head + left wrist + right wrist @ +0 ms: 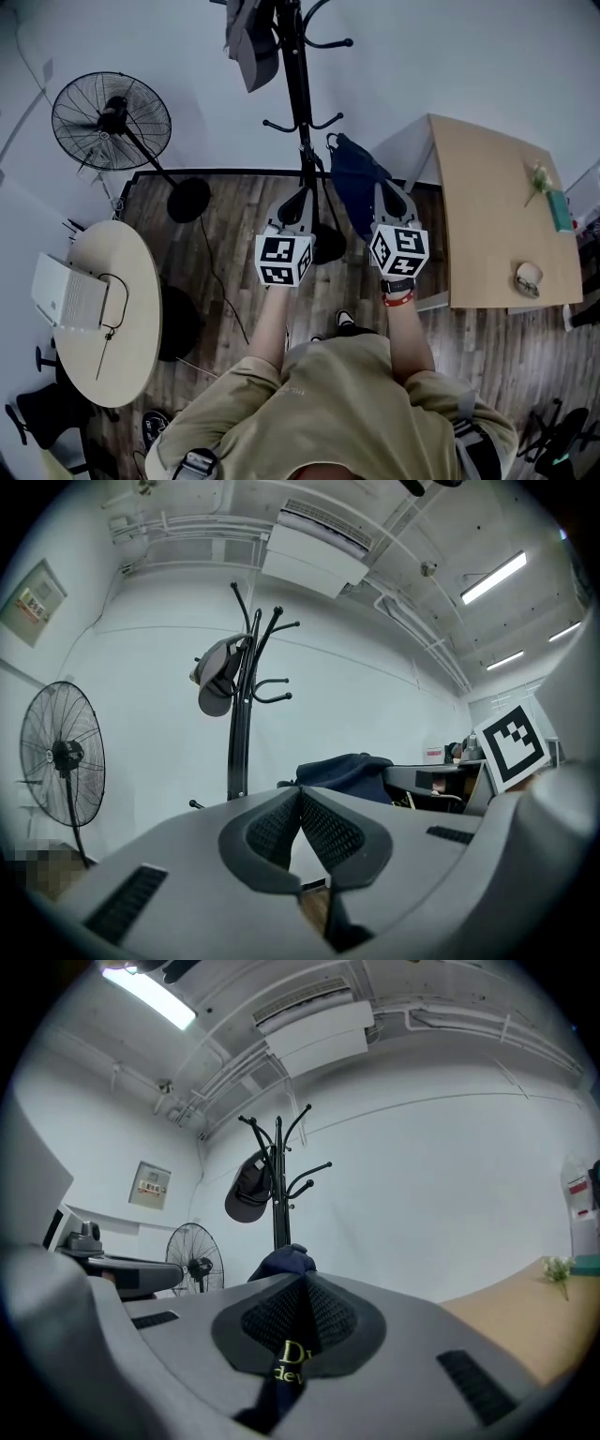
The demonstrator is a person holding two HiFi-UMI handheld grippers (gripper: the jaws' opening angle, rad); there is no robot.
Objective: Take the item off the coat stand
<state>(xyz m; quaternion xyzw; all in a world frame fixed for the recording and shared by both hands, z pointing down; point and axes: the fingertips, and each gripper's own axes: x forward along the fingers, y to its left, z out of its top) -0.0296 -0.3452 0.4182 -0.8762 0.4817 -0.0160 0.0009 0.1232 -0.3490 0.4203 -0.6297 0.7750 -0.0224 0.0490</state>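
The black coat stand [302,103] rises just ahead of me against the white wall, and a grey cap [251,42] hangs from its top hooks. My right gripper [380,190] is shut on a dark navy cloth item [356,183], held out to the right of the pole and clear of the hooks. In the right gripper view the navy cloth [284,1262] sticks out past the shut pads, with yellow letters showing below them. My left gripper [302,192] hangs close to the pole, shut with nothing in it. The navy item [342,772] shows beyond the shut left gripper [300,794].
A standing fan [111,120] is at the left by the wall. A round table [131,309] carrying an open laptop [67,292] sits at the near left. A rectangular wooden table [502,211] holding small objects stands at the right. The floor is dark wood.
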